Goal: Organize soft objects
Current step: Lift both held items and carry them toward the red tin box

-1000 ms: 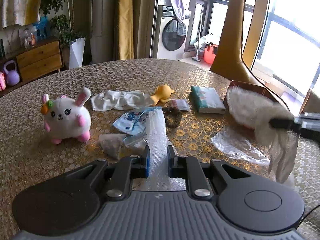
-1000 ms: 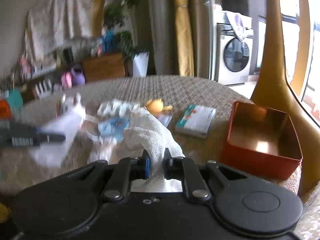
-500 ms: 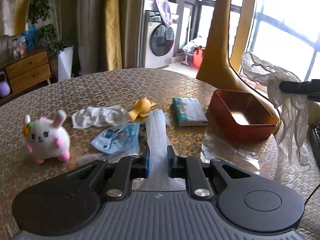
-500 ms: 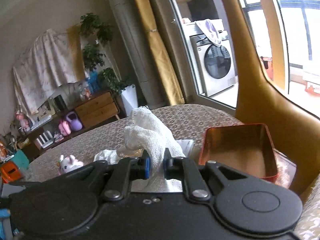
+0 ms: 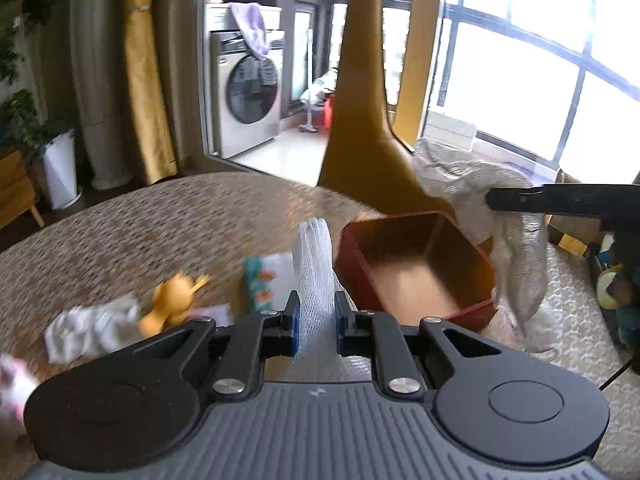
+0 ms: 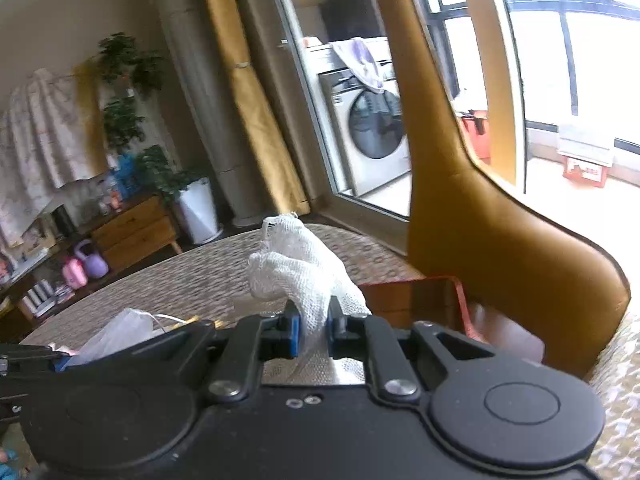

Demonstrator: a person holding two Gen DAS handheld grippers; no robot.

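Since a second ago, both views have been swung away from the clutter and toward the red box (image 5: 416, 268). The plush rabbit (image 5: 10, 384), once well left of the left fingers, is now cut off at the left edge. The box, earlier far right, is now seen just right of and beyond the left fingers.

The left gripper (image 5: 316, 320) is pointed downward over the desk (image 5: 160, 232), its fingers closed narrowly on a white mesh strip (image 5: 314, 264) that stands up between them. A tissue pack (image 5: 264, 280) is seen just left of the strip, and an orange toy (image 5: 172, 300) and a white cloth (image 5: 92, 328) farther left.

The right gripper (image 6: 310, 328) is tilted down less steeply, with its fingers clamped on a bunched gauze cloth (image 6: 300, 268). In the left view, the cloth (image 5: 516, 256) is seen hanging from the right fingers (image 5: 520, 200) over the far right corner of the box. In the right view, the box (image 6: 412, 300) is seen just right of the fingers, partly hidden, with a yellow chair (image 6: 480, 216) behind it.
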